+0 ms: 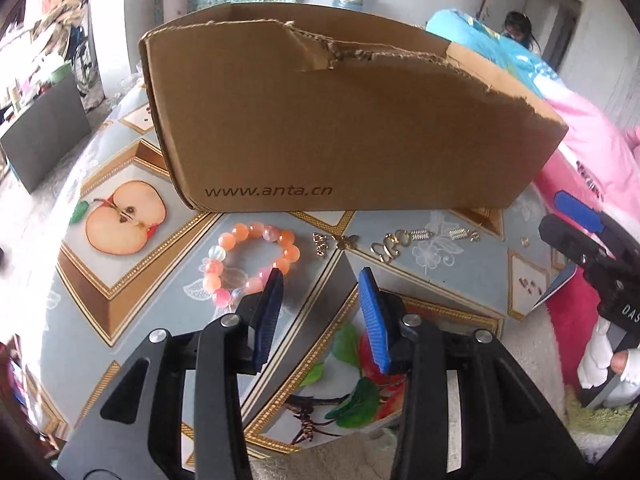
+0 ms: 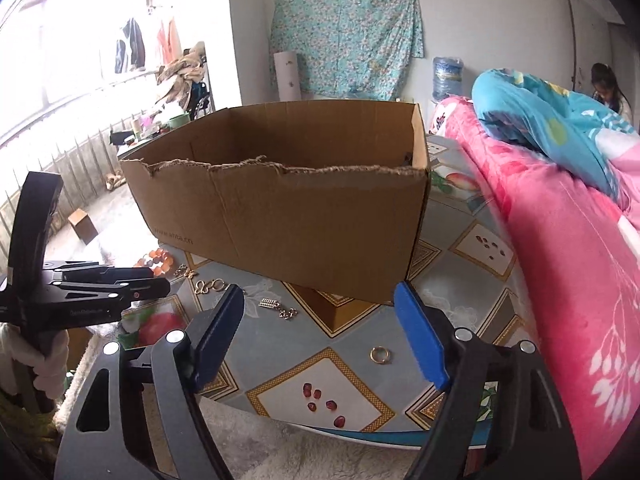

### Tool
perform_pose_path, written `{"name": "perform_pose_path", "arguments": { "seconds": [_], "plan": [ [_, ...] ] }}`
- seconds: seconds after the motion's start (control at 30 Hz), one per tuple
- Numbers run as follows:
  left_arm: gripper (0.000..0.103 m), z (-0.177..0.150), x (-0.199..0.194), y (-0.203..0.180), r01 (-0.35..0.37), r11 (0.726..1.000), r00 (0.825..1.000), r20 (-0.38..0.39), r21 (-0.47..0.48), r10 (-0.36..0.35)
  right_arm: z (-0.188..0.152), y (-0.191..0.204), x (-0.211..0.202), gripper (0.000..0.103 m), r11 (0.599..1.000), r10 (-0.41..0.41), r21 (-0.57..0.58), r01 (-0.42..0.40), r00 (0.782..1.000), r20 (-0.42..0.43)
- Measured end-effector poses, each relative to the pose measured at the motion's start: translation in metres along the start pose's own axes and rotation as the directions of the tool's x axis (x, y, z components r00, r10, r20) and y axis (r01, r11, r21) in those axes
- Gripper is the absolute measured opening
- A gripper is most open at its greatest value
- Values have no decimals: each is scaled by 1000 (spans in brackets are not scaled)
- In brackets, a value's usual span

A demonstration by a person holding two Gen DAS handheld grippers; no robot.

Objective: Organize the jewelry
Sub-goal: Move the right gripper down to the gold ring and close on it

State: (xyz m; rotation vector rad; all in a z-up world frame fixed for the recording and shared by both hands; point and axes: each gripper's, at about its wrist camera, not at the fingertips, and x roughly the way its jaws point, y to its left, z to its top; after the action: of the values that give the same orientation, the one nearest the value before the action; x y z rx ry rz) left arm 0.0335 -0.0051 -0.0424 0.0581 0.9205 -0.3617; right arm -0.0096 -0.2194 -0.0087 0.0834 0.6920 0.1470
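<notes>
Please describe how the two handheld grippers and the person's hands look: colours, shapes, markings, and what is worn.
Both the left gripper and right gripper have black angular frames with cut-out slots, silver round pivot pins and flat blue ribbed pads. White lettering marks their black bodies. The hands wear white fuzzy gloves. No cables show.

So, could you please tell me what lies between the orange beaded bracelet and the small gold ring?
Several small gold and silver trinkets, in a loose row before the cardboard box; left wrist view.
</notes>
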Motion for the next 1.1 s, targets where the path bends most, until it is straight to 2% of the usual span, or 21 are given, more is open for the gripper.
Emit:
{"name": "perform_pose_path", "arguments": {
  "seconds": [0.07,0.1,0.17,0.23,0.3,0.37,0.43,0.5,0.53,0.67,0.73,0.8,0.87,0.93,1.0,1.1],
  "plan": [
    [38,0,-1,-3,-61,998,998,-3,19,62,-4,-1,7,68,999,34,2,-34,998,-49],
    [39,-1,-1,-2,-73,997,997,3,6,73,-3,1,6,68,998,38,-42,-40,997,-62],
    [41,-4,-1,1,-82,996,996,37,-33,83,0,7,2,68,986,-3,-167,-9,997,-71],
    [42,-4,-2,3,-70,995,996,55,-69,74,6,5,-5,68,976,-37,-217,20,996,-78],
    [42,-2,-3,5,-15,995,999,47,-95,20,8,-3,-12,68,982,-56,-182,43,996,-68],
    [42,-1,-3,3,2,999,1000,27,-50,0,2,-12,-11,68,989,-77,-131,69,996,-54],
    [42,-2,-4,-4,-43,999,999,15,34,42,-6,-21,-2,68,993,-92,-74,87,993,-67],
    [43,-2,-9,-7,-88,995,996,25,41,87,-8,-28,5,66,998,-61,-18,59,993,-105],
    [46,-2,-12,-6,-85,996,996,41,13,84,-7,-28,5,64,999,-43,-27,40,992,-117],
    [49,-7,-17,-5,-69,996,991,113,-60,76,4,-15,-2,64,978,-85,-200,55,986,-145],
    [49,-5,-15,-6,-19,996,994,103,-88,28,9,-14,-11,64,982,-83,-178,58,986,-141],
    [49,-2,-17,-10,24,999,996,83,-49,-20,6,-16,-14,64,991,-77,-118,63,990,-114],
    [49,-3,-19,-18,-18,998,998,58,55,15,-2,-18,-7,64,996,-70,-62,64,993,-98],
    [49,-7,-21,-20,-66,993,997,36,97,63,-9,-21,2,64,999,-36,7,37,994,-108],
    [49,-10,-25,-18,-83,994,996,42,69,80,-12,-19,5,64,1000,13,25,-10,993,-117],
    [49,-15,-25,-17,-93,996,993,71,17,91,-10,-12,7,64,997,6,-74,-16,992,-130]
  ]
}}
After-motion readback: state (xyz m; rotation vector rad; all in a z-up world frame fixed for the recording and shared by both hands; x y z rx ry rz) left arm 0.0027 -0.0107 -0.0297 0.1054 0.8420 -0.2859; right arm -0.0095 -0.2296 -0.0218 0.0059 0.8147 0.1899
